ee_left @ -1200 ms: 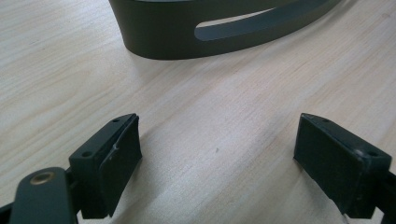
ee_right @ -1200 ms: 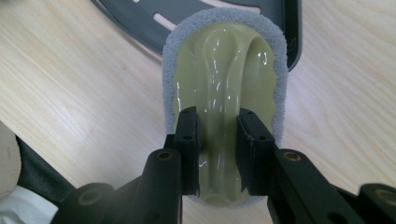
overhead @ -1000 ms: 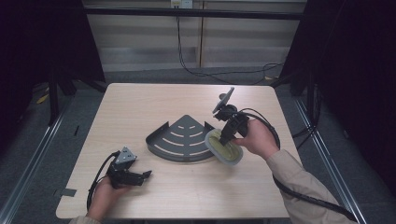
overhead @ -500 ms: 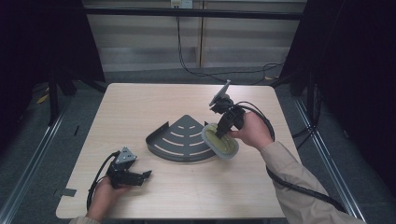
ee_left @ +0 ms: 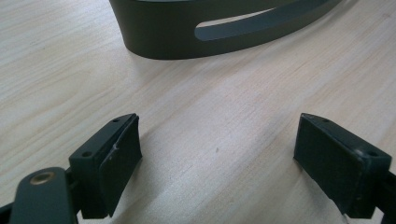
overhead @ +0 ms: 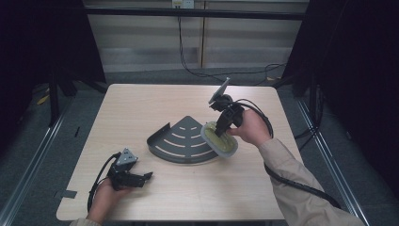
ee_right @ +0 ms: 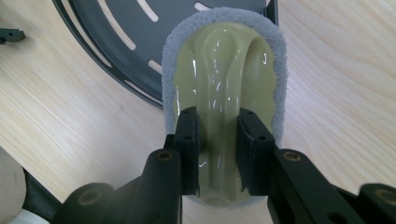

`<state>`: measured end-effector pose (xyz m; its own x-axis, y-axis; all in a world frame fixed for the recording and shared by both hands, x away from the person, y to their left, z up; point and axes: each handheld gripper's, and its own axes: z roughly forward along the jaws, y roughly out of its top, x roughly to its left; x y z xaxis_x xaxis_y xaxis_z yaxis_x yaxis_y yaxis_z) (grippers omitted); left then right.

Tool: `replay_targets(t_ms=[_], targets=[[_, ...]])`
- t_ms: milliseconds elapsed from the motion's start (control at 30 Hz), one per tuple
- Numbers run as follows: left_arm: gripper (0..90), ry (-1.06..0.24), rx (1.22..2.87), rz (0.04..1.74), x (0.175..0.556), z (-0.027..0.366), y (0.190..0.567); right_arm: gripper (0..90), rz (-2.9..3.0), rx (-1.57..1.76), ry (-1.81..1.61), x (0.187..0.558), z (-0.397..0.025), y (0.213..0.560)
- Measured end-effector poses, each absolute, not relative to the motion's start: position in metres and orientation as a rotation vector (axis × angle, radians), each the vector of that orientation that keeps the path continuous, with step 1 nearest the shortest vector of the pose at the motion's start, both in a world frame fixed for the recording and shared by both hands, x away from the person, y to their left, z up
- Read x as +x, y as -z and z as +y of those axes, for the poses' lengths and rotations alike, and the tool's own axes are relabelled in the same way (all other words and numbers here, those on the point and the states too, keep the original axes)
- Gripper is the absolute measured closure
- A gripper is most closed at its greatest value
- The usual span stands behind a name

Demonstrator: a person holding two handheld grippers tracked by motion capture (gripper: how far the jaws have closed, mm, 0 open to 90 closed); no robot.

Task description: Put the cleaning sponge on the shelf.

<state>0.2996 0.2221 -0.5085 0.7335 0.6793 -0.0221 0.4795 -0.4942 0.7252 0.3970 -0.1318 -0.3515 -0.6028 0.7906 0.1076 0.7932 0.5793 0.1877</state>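
Observation:
A dark grey fan-shaped slotted tray (overhead: pixel 181 139) lies mid-table; its curved wall (ee_left: pixel 219 32) stands ahead of the left gripper. An oval scrubber (overhead: pixel 220 139) with a grey pad and a glossy yellow-green handle (ee_right: pixel 224 88) is tilted over the tray's right edge. My right gripper (overhead: pixel 222 128) is shut on that handle, its jaws clamping the ridge (ee_right: pixel 218 154) from both sides. My left gripper (overhead: pixel 141 177) rests near the table's front left, open, its fingers (ee_left: pixel 109 161) wide apart over bare wood.
The light wood table (overhead: pixel 141 108) has bare room at the back and left. Black cables (overhead: pixel 291 181) trail from the right gripper off the table's right edge. Dark frames and floor surround the table.
The right gripper has carried the scrubber left and slightly back, so that it now overlaps the tray's right edge. The left gripper has stayed put.

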Motion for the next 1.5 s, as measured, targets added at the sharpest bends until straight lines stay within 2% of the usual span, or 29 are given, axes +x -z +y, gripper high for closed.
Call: replay_targets(t_ms=[1500], targets=[[14.1, -0.34, 2.193, 0.869, 0.3, 0.222, 0.508, 72.0, -2.779, -1.393, 0.383, 0.433, -0.121, 0.352]])
